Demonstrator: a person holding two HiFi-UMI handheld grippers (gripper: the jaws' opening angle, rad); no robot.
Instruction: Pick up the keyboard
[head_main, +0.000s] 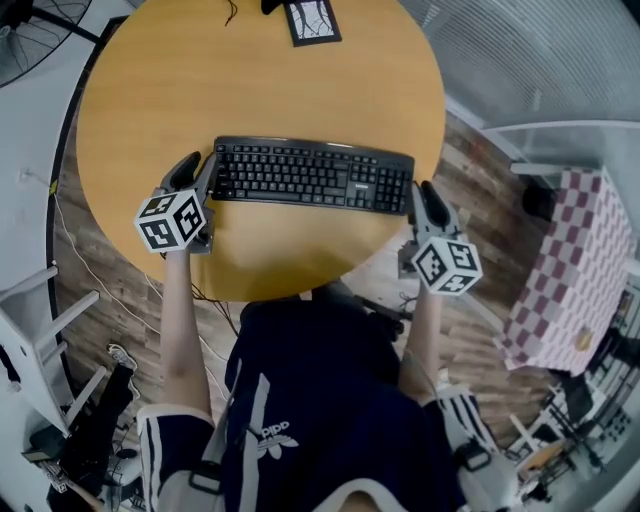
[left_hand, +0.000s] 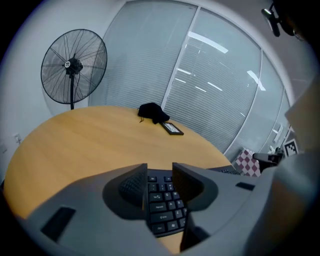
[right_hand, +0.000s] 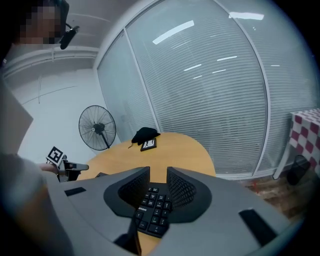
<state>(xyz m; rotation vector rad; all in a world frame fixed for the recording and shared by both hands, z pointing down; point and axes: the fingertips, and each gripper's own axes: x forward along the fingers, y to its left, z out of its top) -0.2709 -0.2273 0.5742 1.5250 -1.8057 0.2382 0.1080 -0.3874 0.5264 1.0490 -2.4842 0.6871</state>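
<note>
Item: keyboard, black, lying flat on the table close to its near edge. Left gripper is at its left end and right gripper at its right end, each claw narrow with keys showing in the gap (no firm clamp evident). Handling advice: seat both ends equally, squeeze together, raise level.
</note>
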